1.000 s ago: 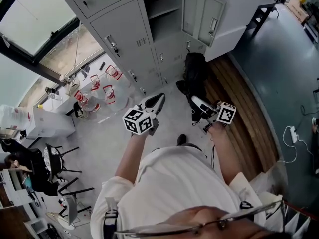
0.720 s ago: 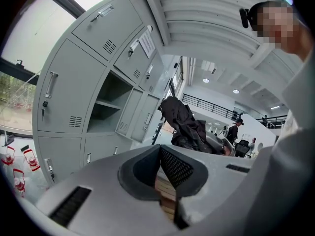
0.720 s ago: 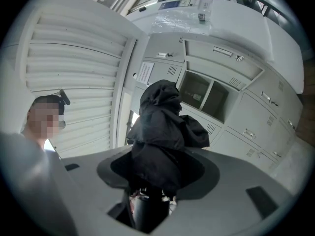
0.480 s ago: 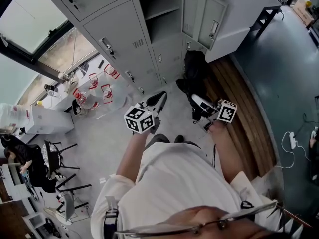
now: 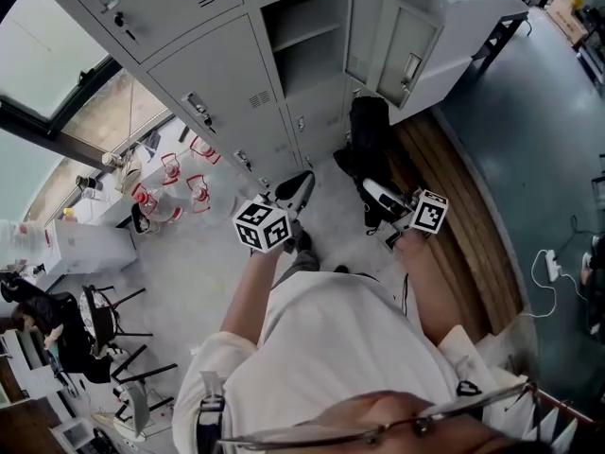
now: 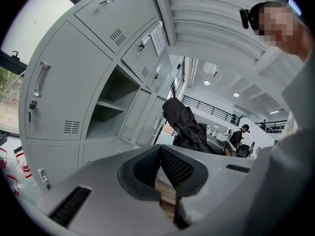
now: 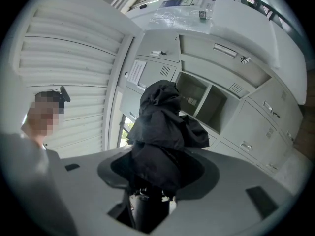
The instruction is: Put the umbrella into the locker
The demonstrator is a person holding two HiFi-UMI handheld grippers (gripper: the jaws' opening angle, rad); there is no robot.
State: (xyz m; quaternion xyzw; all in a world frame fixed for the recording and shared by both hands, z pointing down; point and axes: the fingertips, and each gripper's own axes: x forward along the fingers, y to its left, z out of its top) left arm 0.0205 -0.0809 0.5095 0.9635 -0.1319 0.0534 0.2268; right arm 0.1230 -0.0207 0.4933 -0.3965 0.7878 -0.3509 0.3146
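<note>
1. The right claw [image 5: 371, 190] is clamped on a black folded umbrella [image 5: 367, 135]. In the right gripper view the jaws close on its lower end, and the bunched fabric [image 7: 160, 132] rises out of the claw [image 7: 150, 183] and hides most of the gap.
2. The umbrella points forward from the right claw toward the grey locker [image 5: 236, 74]. It is outside the locker, in the air, above the grey floor beside a strip of wooden floor [image 5: 463, 225].
3. Ahead of the right claw, past the umbrella's tip, one compartment [image 7: 197, 97] stands open. Its door [image 5: 392, 45] swings out on that claw's outer side.
4. The left claw [image 5: 301, 185] has its jaws brought together at the tips, with nothing between them. The left gripper view shows the two pads meeting at a point [image 6: 160, 149].
5. From the left claw the open compartment [image 6: 110, 112] lies ahead and to its left. The umbrella [image 6: 184, 124] is just beyond its tips and slightly to the right.
6. Both claws are held near each other at about the same height, with the left claw's marker cube [image 5: 263, 227] and the right claw's marker cube [image 5: 428, 213] toward the person.
7. Well off to the left claw's outer side, red wire-framed objects [image 5: 175, 173] stand under a window [image 5: 57, 55].
</note>
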